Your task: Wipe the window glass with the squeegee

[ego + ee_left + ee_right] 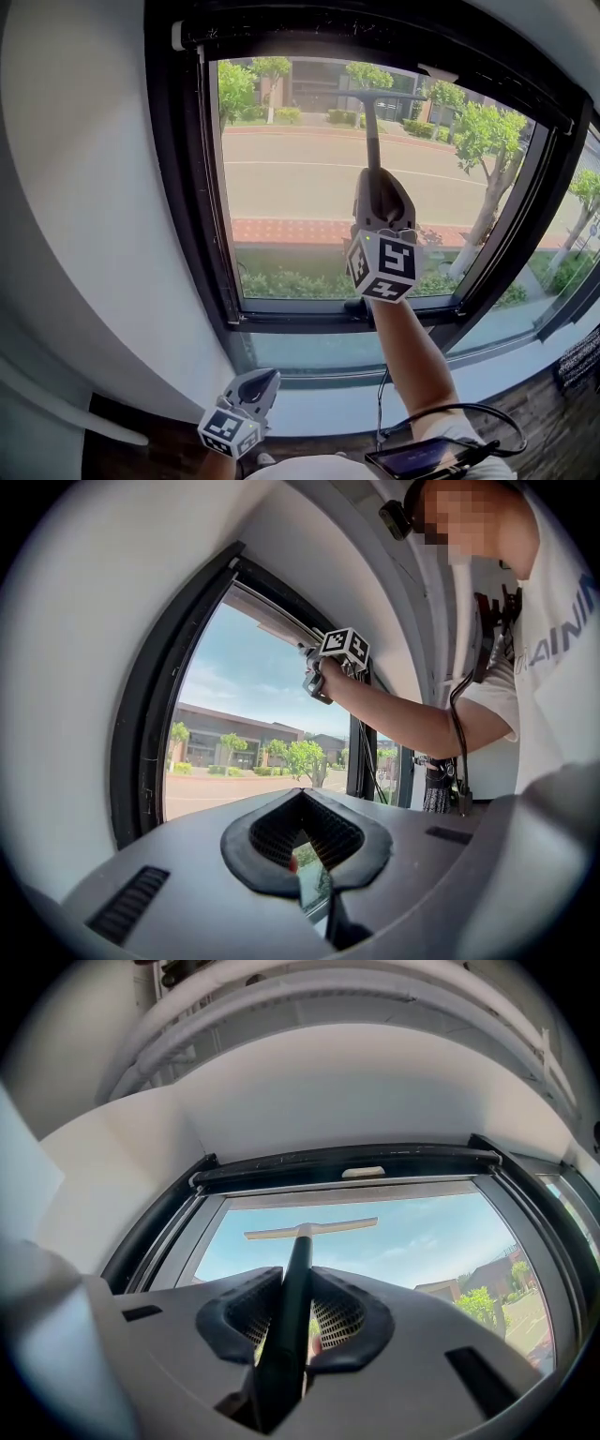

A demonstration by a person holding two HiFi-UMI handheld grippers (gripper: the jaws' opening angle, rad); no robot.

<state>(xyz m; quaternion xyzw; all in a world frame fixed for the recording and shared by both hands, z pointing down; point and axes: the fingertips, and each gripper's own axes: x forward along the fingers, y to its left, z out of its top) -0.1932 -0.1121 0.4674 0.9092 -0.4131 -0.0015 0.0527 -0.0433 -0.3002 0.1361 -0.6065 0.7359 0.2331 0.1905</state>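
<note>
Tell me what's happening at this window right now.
A person is wiping the window glass with a squeegee. The right gripper has its jaws clamped on the handle, arm stretched up, blade near the top of the pane. The left gripper hangs low by the wall, jaws together and empty.

two grippers — left [268, 376], right [377, 176] — one squeegee [373, 124], one window [281, 187]
</note>
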